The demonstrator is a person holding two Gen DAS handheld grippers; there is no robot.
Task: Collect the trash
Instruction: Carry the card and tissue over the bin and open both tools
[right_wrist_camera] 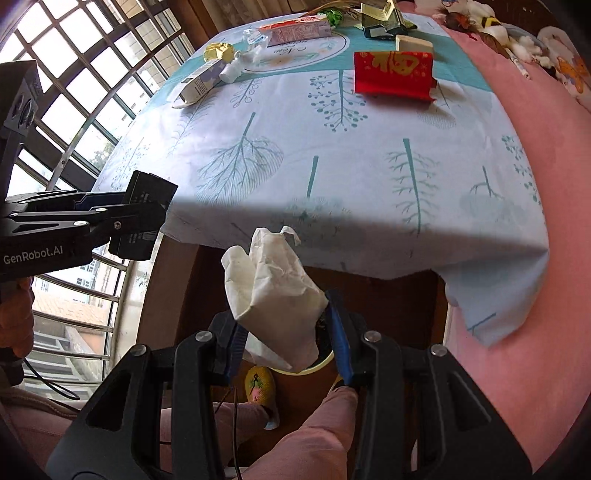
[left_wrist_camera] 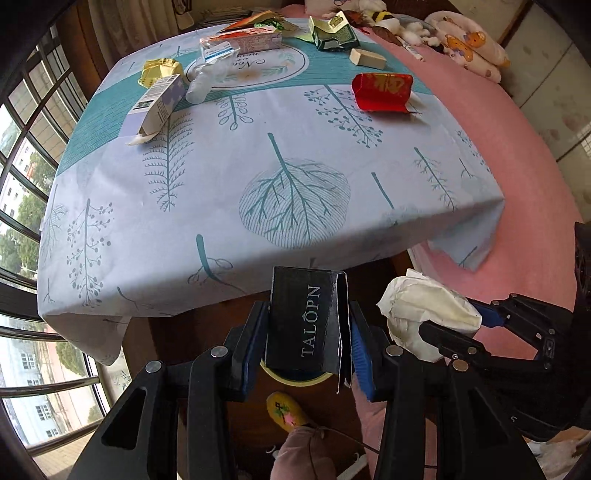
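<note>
A black rectangular cardboard box (left_wrist_camera: pixel 306 325) lettered "TALOPN" sits pinched between the blue-padded fingers of the left gripper (left_wrist_camera: pixel 308 332), held off the near edge of the worktop (left_wrist_camera: pixel 258 206) and above a dark round bin with a pale yellow rim (left_wrist_camera: pixel 295 378) on the floor. Just beside it, a crumpled white paper tissue (right_wrist_camera: pixel 275 299) is pinched between the fingers of the right gripper (right_wrist_camera: pixel 284 332), likewise clear of the worktop edge and over the same bin; in the right wrist view the left gripper with its black box shows at the left edge, near the window.

More trash lies on the worktop, which is draped in a pale cloth printed with teal leaves and trees (left_wrist_camera: pixel 303 155). A red foil packet with gold lettering (left_wrist_camera: pixel 382 90) lies toward the right side. A long white and lilac carton with an open flap (left_wrist_camera: pixel 155 105) lies toward the left, with a crumpled yellow wrapper (left_wrist_camera: pixel 160 70) behind it and a clear plastic bottle (left_wrist_camera: pixel 201 83) just beside it. Farther back are a pink and orange carton (left_wrist_camera: pixel 251 40), a torn green and white carton (left_wrist_camera: pixel 332 33) and a small cream block (left_wrist_camera: pixel 367 58).

A pink bed cover (left_wrist_camera: pixel 517 166) runs along the right. Below the grippers, a person's pink trouser legs (right_wrist_camera: pixel 317 428) and a yellow embroidered slipper (left_wrist_camera: pixel 286 410) show on the floor.
</note>
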